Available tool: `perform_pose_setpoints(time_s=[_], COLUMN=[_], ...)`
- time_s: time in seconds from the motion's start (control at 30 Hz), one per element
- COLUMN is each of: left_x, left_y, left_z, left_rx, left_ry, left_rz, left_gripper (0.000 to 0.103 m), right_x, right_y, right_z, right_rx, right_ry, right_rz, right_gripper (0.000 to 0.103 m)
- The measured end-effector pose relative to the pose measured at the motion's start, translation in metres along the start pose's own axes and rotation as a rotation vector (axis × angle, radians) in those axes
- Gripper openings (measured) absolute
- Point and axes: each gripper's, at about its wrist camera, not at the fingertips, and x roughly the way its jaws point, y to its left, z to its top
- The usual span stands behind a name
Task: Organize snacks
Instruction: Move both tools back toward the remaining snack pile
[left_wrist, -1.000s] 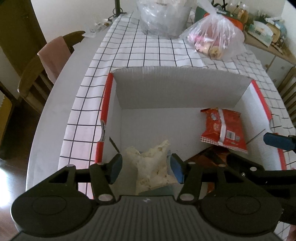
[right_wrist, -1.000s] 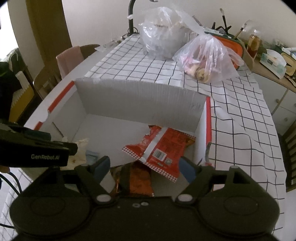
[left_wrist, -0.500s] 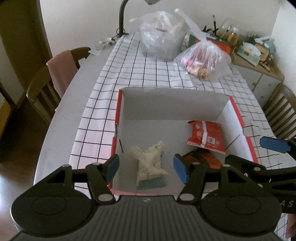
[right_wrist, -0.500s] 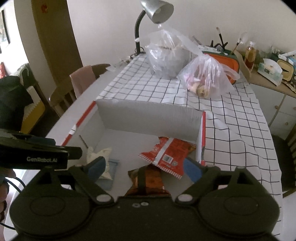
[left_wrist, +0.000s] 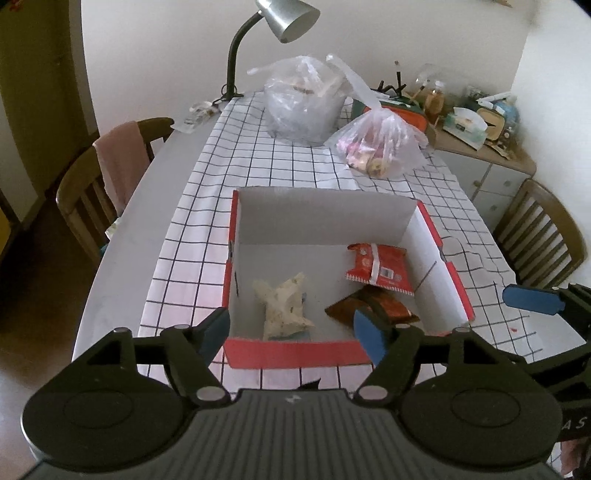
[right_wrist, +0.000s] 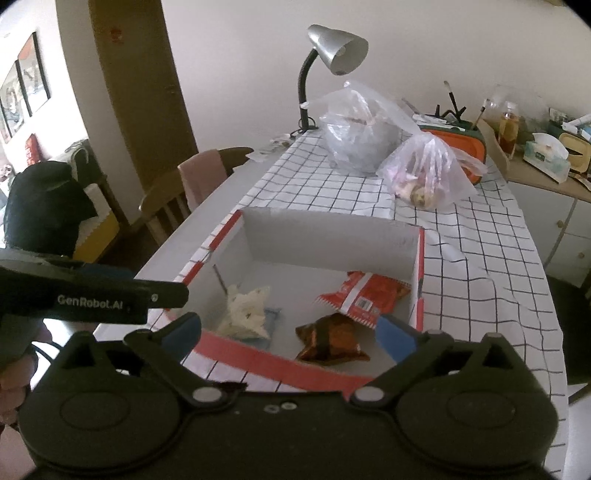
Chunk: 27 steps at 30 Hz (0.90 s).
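1. My left gripper (left_wrist: 291, 330) and right gripper (right_wrist: 290, 332) hang with jaws spread, holding nothing.
2. Mid-frame, the red-rimmed box (left_wrist: 295, 352) holds a red packet (left_wrist: 378, 267), brown packet (right_wrist: 328, 339) and pale packet (left_wrist: 282, 308).
3. "GenRobot.AI" reads at the right view's left edge.

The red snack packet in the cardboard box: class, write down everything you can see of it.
The red snack packet is a flat, glossy, sealed pouch with a white band across it, a barcode label and zigzag-cut ends. It lies inside the open cardboard box, near the right wall toward the far end. Its near edge overlaps a crumpled brown packet. Neither gripper touches it.
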Motion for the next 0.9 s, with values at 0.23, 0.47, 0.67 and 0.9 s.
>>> perform_pose_setpoints(time_s=[0.23,0.47,0.67,0.9], left_x=[-0.016,-0.022,-0.019,-0.013], left_y=[0.001,-0.003,-0.006,-0.016], left_z=[-0.025,-0.061,-0.097,-0.137], left_rx=[0.014,0.042,0.080,0.128], left_ry=[-0.001,0.025,0.070,0.118], left_rz=[-0.007,-0.002,0.001,-0.012], left_gripper=[0.075,0.075,0.075,0.075], right_x=[-0.014,-0.023,-0.025,-0.026], right_y=[0.004,0.004,0.000,-0.011], right_z=[-0.022,-0.054,-0.086,-0.119], right_rx=[0.008,0.040,0.073,0.114], right_ry=[0.022,0.059,0.100,0.156], right_rz=[0.004,-0.011,-0.034,-0.061], right_gripper=[0.102,0.102,0.102,0.102])
